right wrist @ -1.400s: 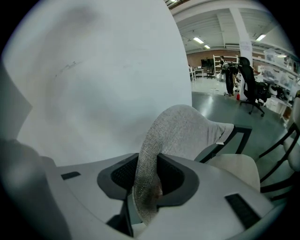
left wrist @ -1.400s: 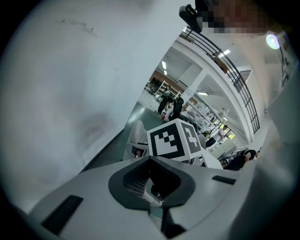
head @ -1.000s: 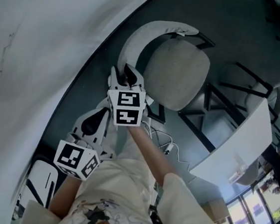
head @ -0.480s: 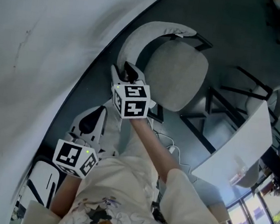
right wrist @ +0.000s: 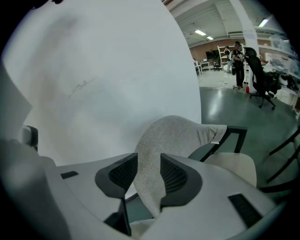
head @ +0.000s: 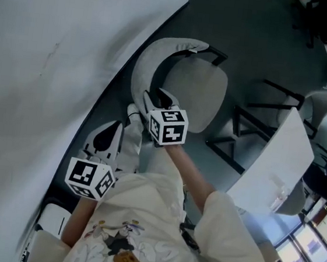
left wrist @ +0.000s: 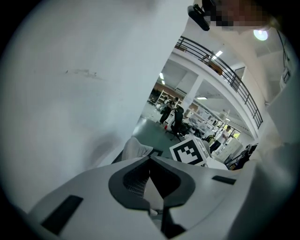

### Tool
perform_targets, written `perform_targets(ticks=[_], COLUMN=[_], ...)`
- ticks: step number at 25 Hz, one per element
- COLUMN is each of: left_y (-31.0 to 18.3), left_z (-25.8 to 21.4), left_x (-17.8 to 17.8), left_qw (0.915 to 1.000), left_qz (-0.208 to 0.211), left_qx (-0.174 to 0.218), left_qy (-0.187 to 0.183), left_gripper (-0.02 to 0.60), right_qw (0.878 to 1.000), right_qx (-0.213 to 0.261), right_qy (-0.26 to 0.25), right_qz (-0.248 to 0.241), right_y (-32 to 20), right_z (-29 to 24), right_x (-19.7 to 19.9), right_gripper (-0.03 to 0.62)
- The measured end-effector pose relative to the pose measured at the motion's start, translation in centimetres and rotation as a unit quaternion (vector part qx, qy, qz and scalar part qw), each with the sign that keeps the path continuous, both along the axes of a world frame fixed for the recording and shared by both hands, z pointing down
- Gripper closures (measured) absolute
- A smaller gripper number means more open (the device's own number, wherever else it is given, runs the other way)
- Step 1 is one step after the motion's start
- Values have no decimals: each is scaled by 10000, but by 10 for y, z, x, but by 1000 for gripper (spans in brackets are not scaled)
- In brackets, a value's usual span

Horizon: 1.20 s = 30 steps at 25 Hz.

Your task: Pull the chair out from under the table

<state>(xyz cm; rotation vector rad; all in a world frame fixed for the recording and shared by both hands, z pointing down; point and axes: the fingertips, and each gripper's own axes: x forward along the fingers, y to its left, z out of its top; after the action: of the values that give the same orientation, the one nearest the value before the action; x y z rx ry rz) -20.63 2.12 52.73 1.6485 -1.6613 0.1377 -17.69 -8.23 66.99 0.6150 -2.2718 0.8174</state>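
Observation:
The grey padded chair point(head: 194, 96) stands just off the white round table point(head: 54, 56), its curved backrest point(head: 142, 66) toward the table edge. My right gripper point(head: 155, 100) is at the near end of that backrest. In the right gripper view the backrest point(right wrist: 161, 136) runs between the two pads point(right wrist: 125, 174) and fills the gap. The right gripper point(right wrist: 149, 173) has its jaws opening. My left gripper point(head: 107, 140) hangs beside the table edge, apart from the chair. In the left gripper view the left gripper point(left wrist: 150, 164) is shut, with nothing between its pads.
A white desk point(head: 277, 164) and black-framed chairs point(head: 253, 117) stand to the right on the dark green floor. A white object point(head: 54, 218) lies by the table at the lower left. People and office chairs point(right wrist: 257, 75) are far off across the hall.
My right gripper has shifted right and upward at the backrest's near end. The left gripper has risen a little. The chair sits slightly left of before in the view.

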Motion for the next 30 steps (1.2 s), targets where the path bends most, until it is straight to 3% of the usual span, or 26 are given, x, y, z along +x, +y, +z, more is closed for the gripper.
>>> perform_targets(ticks=[7,17,24,30], left_y=[-20,-39,-57,-68], left_z=[-42,-98,-124,-144], left_x=[22,90,142,171], left_qw=[9982,9896,9771,9683], left_qz=[372,1132,1764,2118], left_qx=[465,889,1174,1287], left_qy=[-81,-88,-183,-317], left_gripper=[572,572,572,572], right_qw=[9997,9945,9767,9549], right_qx=[228,776,1441,1967], right_qy=[71,-498,-1075,-1348], right_qz=[20,488,1168,1770], right_y=[1,13,-8,-17], right_z=[-48,-156,-229,-273], right_x=[40,105,156,203], right_gripper=[444,444,455,546])
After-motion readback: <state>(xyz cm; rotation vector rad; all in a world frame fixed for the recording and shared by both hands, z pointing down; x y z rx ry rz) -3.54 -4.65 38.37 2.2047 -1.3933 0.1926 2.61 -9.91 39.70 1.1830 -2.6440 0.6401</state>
